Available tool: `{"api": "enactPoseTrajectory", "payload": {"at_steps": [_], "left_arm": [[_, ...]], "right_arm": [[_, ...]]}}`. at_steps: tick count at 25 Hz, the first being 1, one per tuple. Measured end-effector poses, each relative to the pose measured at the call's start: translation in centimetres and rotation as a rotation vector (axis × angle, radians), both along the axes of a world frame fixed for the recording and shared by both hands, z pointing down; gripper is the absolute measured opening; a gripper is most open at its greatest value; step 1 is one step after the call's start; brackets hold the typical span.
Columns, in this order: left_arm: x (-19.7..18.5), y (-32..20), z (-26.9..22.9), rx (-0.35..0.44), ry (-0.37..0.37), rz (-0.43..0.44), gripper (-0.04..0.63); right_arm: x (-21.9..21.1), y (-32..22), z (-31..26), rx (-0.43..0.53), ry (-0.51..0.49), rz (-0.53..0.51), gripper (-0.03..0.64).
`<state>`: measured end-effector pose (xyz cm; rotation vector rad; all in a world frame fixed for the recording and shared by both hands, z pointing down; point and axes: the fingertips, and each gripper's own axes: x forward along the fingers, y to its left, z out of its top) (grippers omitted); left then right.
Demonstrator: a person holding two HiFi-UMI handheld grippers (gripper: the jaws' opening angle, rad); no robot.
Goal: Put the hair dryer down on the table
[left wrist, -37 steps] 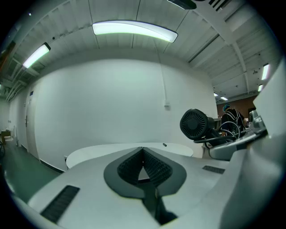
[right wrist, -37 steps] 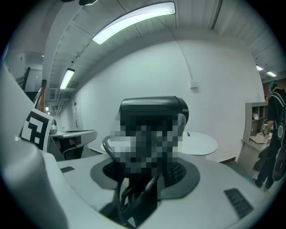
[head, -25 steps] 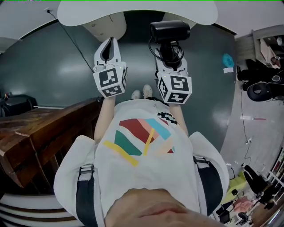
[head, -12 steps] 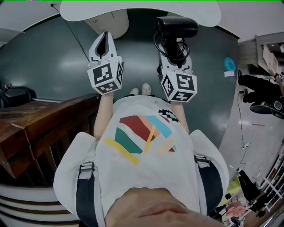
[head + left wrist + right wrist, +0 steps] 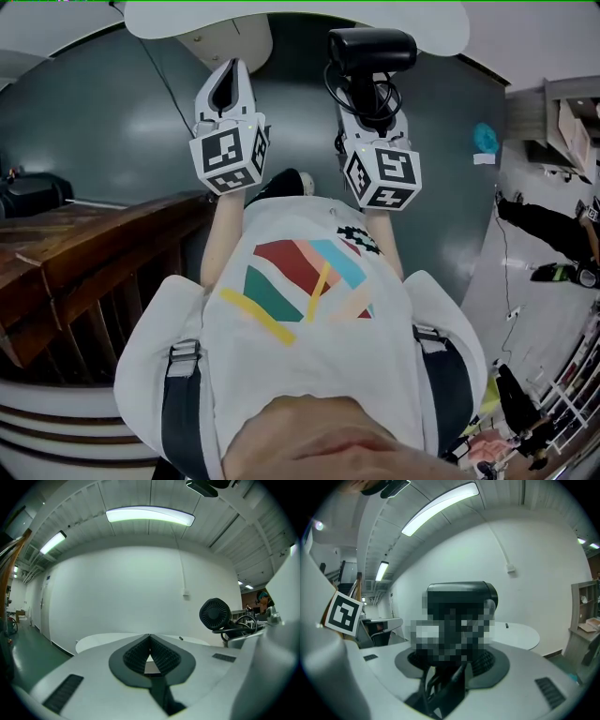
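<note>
My right gripper (image 5: 367,105) is shut on the handle of a black hair dryer (image 5: 370,52), which stands upright with its cord looped under the barrel. In the right gripper view the hair dryer (image 5: 461,597) fills the space between the jaws, partly under a mosaic patch. The round white table (image 5: 295,21) lies just ahead at the top of the head view, its top (image 5: 520,634) visible beyond the dryer. My left gripper (image 5: 228,82) is held level beside it, shut and empty, jaw tips touching (image 5: 150,637). From there the dryer's rear grille (image 5: 215,614) shows at the right.
A dark wooden piece of furniture (image 5: 84,253) stands at my left with a black bag (image 5: 33,192) behind it. A teal object (image 5: 483,138) lies on the dark green floor at right, near a person in black (image 5: 544,225). My own shoe (image 5: 286,180) shows below the grippers.
Both grippers have moved slightly up and forward toward the white table, the hair dryer still held. A dark shoe has stepped forward under them.
</note>
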<state>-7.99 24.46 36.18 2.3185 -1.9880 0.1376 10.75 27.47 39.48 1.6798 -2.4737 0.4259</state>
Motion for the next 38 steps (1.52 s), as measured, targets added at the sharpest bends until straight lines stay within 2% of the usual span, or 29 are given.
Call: {"api": "enactPoseTrajectory", "payload": {"at_steps": [7,14,19,25,31,38], "left_arm": [[1.6,-0.6,0.1,-0.002,-0.015,0.018,0.017],[3.6,-3.4,0.3,0.019,-0.030,0.070,0.017],[4.9,-5.4,-1.2,0.090,-0.031,0.129,0.017],[3.6,-9.2,-2.5,0.121,-0.007,0.107,0.017],[1.8,-13.3,-1.7,0.095,0.016,0.083,0.017],[1.8,-19.3,-1.4,0.075,0.031,0.123,0.017]], "right_arm": [[1.4,-1.3,1.1,-0.025,-0.012,0.009,0.221],[2.1,-3.0,0.7,0.020,-0.037,0.034,0.221],[2.4,-5.2,-0.5,0.071,-0.023,0.045,0.221],[2.5,-8.4,-1.4,0.100,0.011,0.058,0.221],[1.6,-11.8,-1.2,0.090,0.032,0.061,0.221],[0.6,-17.5,-1.2,0.078,0.049,0.074,0.221]]}}
